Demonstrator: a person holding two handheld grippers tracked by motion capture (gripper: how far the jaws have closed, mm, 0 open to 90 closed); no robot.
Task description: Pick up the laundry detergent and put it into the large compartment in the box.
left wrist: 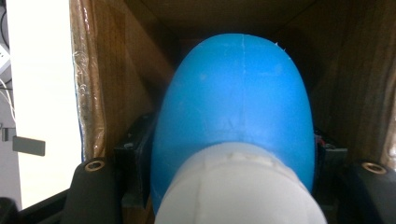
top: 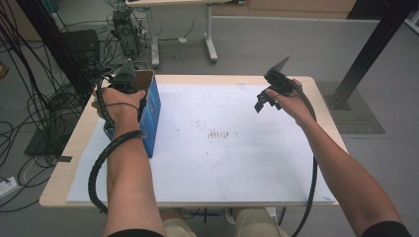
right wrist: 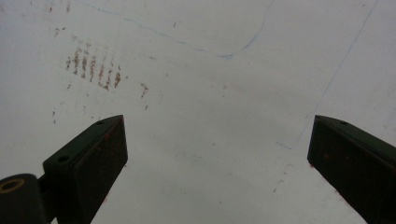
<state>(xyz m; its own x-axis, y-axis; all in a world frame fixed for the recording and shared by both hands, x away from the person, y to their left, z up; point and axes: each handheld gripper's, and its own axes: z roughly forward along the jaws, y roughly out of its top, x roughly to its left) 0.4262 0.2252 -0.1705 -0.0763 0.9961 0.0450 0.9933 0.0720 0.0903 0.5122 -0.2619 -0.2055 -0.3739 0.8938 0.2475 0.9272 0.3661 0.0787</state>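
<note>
worktop [top: 59, 187]: pale wood, with a big white sheet [top: 237, 163] over most of it. Sheet's kinda grubby, with a patch of short brown streaks [top: 222, 134] mid-sheet, plus thin blue pen lines [right wrist: 224, 55] in the right gripper view

room: grey floor, loads of black cables [top: 29, 103] piled at the left, another table's legs [top: 211, 39] at the back, a dark post [top: 375, 44] far right

box [top: 150, 116]: blue outside, brown cardboard inside, open top, standing on the left edge of the sheet

left gripper [top: 123, 81]: stuck down into the box, jaws grasping a blue bottle [left wrist: 238, 107] with a white cap [left wrist: 238, 186]. Cap end points at the camera, the rest sits inside the box, cardboard walls close on both sides

right gripper [top: 264, 101]: held above the far right part of the sheet, well apart from the box, jaws spread wide, nothing between them

in the way: the box walls crowd the bottle

writing: can't read any, no labels I can make out
</note>
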